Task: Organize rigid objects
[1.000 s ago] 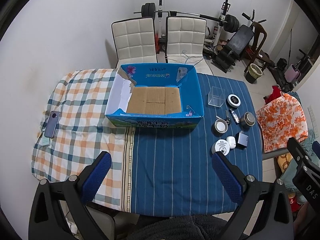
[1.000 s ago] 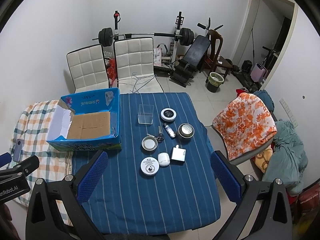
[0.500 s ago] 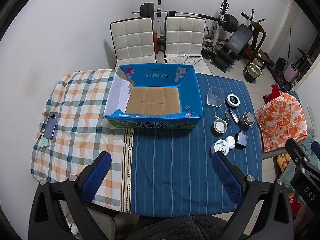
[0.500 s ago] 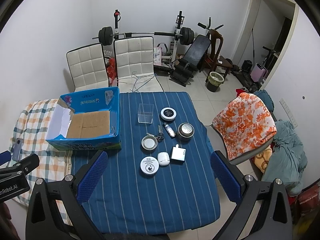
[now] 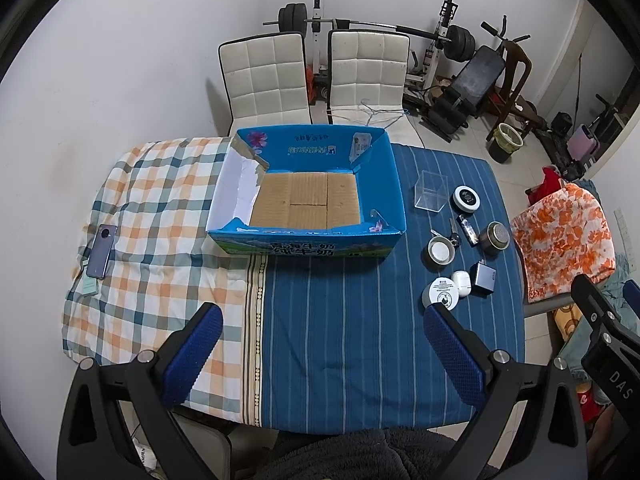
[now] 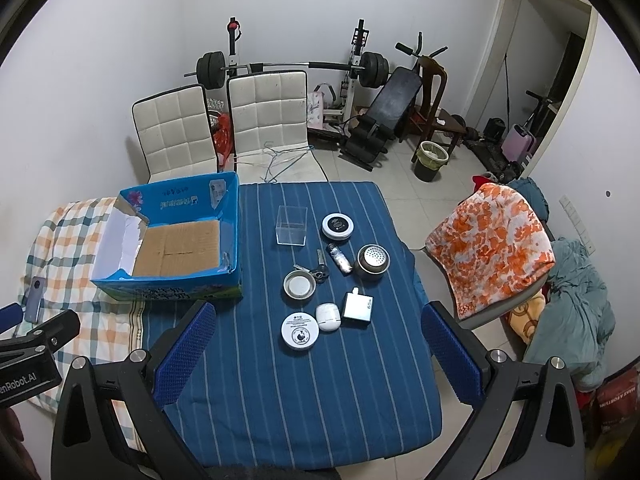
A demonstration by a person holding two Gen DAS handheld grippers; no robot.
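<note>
Right gripper (image 6: 316, 350) hangs wide open over the table (image 6: 260, 400); tins (image 6: 300, 330) ahead, box (image 6: 172, 240) forward-left.

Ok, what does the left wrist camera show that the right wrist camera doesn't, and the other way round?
Only the left wrist view shows the left gripper with its fingers spread, and the small pale card beside the phone. Only the right wrist view shows the doorway, the teal bedding and the right gripper, also spread. Both show the empty blue box, the clear container, the cluster of small tins and cases, the white tin nearest, and both white chairs.
</note>
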